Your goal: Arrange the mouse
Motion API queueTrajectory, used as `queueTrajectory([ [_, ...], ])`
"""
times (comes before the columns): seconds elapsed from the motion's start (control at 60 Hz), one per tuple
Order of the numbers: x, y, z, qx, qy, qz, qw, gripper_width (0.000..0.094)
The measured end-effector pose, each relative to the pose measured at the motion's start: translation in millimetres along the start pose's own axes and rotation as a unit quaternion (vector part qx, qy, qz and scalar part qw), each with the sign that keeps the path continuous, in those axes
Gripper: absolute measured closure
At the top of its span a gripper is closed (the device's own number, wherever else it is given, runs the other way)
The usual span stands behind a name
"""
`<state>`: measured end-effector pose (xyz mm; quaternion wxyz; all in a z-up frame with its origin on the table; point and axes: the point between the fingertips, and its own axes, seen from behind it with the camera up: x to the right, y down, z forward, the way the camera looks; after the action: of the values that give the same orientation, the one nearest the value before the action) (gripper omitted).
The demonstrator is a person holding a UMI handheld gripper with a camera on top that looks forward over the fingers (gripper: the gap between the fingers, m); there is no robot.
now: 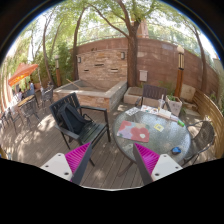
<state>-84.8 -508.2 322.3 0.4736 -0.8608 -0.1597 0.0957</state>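
Note:
My gripper [112,160] is open and empty, held high above a wooden deck. Its magenta pads [78,157] stand wide apart with only deck boards between them. A round glass table [158,140] stands ahead and to the right of the fingers. A reddish flat item [137,131] and other small things lie on it. A small blue object [176,151] sits near the table's near right rim; I cannot tell whether it is the mouse.
A dark patio chair [75,118] stands ahead to the left of the table, and another chair [203,140] at its right. A stone planter [92,95] and a brick wall [110,60] lie beyond. An orange umbrella [22,72] is far left.

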Motion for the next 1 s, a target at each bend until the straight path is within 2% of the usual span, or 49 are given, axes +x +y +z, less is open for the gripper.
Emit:
queueTrajectory([
  [0.217,49.1,68.8,32.3,-0.056,0.038,0.041,0.997,0.009],
  [0.383,145.8,144.9,61.5,-0.097,0.097,0.07,0.988,0.0087],
  [0.5,219.7,183.5,86.5,-0.11,0.139,0.089,0.98,0.0087],
  [0.633,308.2,205.4,131.9,-0.101,0.179,0.111,0.972,0.0085],
  [0.733,368.0,200.9,172.9,-0.085,0.199,0.123,0.969,0.0085],
  [0.817,406.6,205.8,205.9,-0.08,0.206,0.13,0.967,0.0089],
  [1.0,450.7,219.0,261.9,-0.108,0.195,0.164,0.961,0.0089],
])
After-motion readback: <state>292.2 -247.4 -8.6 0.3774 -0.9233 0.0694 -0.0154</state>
